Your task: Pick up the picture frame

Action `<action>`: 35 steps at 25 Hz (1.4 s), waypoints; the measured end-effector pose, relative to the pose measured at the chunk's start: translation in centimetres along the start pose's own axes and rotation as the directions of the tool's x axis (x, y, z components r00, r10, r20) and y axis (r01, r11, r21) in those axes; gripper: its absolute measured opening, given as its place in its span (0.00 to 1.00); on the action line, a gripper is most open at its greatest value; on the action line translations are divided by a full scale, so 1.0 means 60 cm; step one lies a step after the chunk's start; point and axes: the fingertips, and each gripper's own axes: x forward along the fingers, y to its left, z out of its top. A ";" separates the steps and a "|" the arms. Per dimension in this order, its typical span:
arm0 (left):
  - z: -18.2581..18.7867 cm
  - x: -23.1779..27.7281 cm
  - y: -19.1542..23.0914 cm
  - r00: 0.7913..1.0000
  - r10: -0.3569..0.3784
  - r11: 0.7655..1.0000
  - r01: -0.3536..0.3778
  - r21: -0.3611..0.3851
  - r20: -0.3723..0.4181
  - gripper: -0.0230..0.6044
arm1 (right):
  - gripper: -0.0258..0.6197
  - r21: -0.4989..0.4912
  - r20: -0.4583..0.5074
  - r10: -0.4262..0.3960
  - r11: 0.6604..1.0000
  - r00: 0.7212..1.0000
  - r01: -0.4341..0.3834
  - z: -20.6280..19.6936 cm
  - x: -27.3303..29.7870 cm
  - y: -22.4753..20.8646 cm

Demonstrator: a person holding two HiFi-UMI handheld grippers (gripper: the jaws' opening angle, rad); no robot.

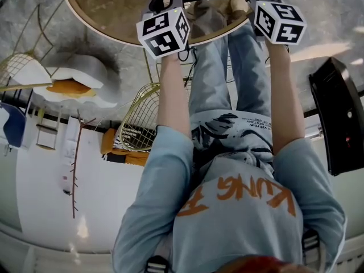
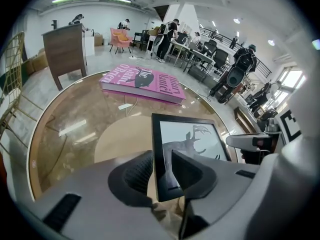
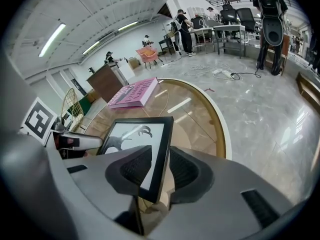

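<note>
My left tool [image 2: 160, 158] and my right tool [image 3: 159, 159] both have their jaws spread, and each one straddles a side of the picture frame [image 2: 192, 139]. The frame's left edge runs between the left tool's jaws, and its right edge runs between the right tool's jaws. The black border with the antlered animal print stretches away ahead of both tools. On each side I see a gap between at least one pad and the border, so I judge that nothing is pinched yet. The frame sits over the round glass worktop [image 2: 75, 129], with a pink book [image 2: 142, 81] well beyond it, farther from my tools. I cannot tell whether the frame's near edge rests on the worktop or on something under it. As I read it, the reach and the lining up are done. What is left is to press both pairs of jaws onto the two edges, evenly so the frame does not twist, and then lift it clear of the worktop.
</note>
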 end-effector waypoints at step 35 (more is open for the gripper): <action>0.028 -0.030 -0.073 0.996 0.006 0.999 -0.003 -0.032 0.086 0.17 | 0.15 0.004 0.029 -0.038 0.999 0.999 0.038 0.046 -0.053 -0.038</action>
